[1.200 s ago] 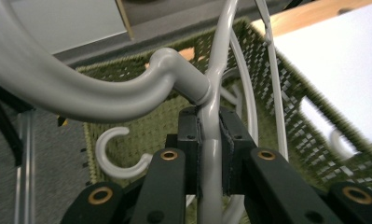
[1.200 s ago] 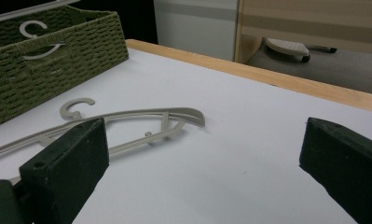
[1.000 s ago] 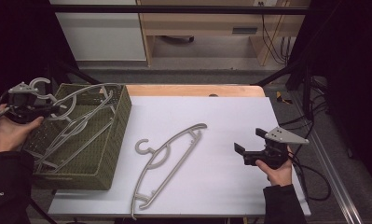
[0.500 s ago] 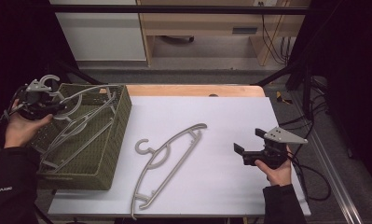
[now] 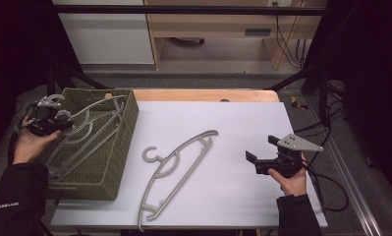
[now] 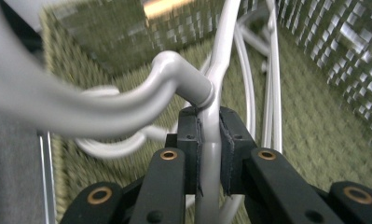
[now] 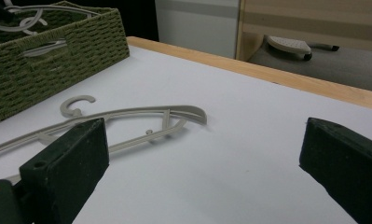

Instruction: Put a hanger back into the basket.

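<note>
Near edge first, high view: loose hanger (image 5: 176, 169) lies flat on the white table (image 5: 242, 132), lower centre of frame, its long end close to the bottom table edge, its hook end pointing up-left toward the basket. Bare white surface all around it on the right side.

Right gripper (image 5: 257, 158) at lower right of frame, held in a hand (image 5: 291, 178) above the table, well apart from the loose hanger. Jaws spread wide, nothing between them. In the right gripper view the loose hanger (image 7: 127, 122) sits beyond the left jaw, with open table across the gap and out to the wooden edge strip (image 7: 277, 77).

Left gripper (image 5: 61, 123) at mid left of frame, over the near-left rim of the woven basket (image 5: 127, 123). In the left gripper view its pads (image 6: 189, 149) are clamped on the thin bar of a grey hanger (image 6: 210, 135), just below the neck where the hook joins. That held hanger (image 5: 88, 120) is still inside the basket, leaning across it with more hangers (image 6: 270, 84) under and beside it; basket walls close in on both sides, tight room there.

Far side: upper part of the table is bare to the wooden strip (image 5: 208, 95) at the far edge.
</note>
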`<control>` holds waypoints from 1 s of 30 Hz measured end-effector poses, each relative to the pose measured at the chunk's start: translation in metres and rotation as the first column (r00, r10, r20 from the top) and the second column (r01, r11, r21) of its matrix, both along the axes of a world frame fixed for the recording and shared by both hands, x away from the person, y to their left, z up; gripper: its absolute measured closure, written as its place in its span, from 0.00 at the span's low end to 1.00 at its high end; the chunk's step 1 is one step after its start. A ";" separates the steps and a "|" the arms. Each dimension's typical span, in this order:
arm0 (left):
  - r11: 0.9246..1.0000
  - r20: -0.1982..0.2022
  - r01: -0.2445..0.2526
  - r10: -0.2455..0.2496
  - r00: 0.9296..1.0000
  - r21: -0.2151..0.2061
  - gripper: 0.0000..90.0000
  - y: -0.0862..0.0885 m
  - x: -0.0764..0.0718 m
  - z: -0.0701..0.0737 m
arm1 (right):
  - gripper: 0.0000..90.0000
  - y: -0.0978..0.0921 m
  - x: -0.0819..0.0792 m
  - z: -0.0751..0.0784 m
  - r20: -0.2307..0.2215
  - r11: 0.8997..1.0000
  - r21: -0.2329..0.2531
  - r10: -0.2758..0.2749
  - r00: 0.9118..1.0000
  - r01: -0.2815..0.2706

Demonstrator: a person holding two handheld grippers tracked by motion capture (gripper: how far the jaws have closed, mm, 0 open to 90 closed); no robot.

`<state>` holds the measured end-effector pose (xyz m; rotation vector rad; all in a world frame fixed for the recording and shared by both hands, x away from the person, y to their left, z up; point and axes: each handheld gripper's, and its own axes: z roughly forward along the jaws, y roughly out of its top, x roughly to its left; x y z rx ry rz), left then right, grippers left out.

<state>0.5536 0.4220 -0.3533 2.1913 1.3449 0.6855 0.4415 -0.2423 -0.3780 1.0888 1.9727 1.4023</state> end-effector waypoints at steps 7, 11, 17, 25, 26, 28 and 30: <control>1.000 -0.073 0.007 -0.009 0.997 -0.023 0.89 -0.001 0.001 -0.021 | 0.02 0.000 -0.001 0.001 0.002 1.000 0.002 -0.001 1.000 0.001; 0.999 -0.067 0.021 -0.023 0.998 -0.041 0.89 -0.001 0.001 -0.024 | 0.02 0.000 -0.001 0.001 0.003 1.000 0.002 0.002 1.000 -0.002; 1.000 -0.068 -0.008 0.006 0.998 -0.029 0.79 -0.001 0.000 -0.027 | 0.02 -0.001 -0.002 0.002 0.007 1.000 0.004 0.001 1.000 -0.001; 0.995 -0.037 -0.082 0.080 0.996 -0.064 0.71 0.009 -0.016 -0.020 | 0.02 0.000 -0.002 0.002 0.007 1.000 0.003 0.002 1.000 -0.003; 0.993 -0.020 -0.084 0.083 0.996 -0.084 0.71 0.010 -0.019 -0.018 | 0.02 0.000 -0.002 0.002 0.008 1.000 0.003 0.002 1.000 -0.002; 0.992 0.006 -0.083 0.084 0.996 -0.100 0.65 0.008 -0.025 -0.013 | 0.02 -0.001 -0.002 0.002 0.009 1.000 0.004 0.001 1.000 -0.001; 0.989 0.032 -0.069 0.074 0.997 -0.127 0.59 0.003 -0.031 -0.008 | 0.02 -0.001 -0.002 0.003 0.012 1.000 0.006 0.000 1.000 0.000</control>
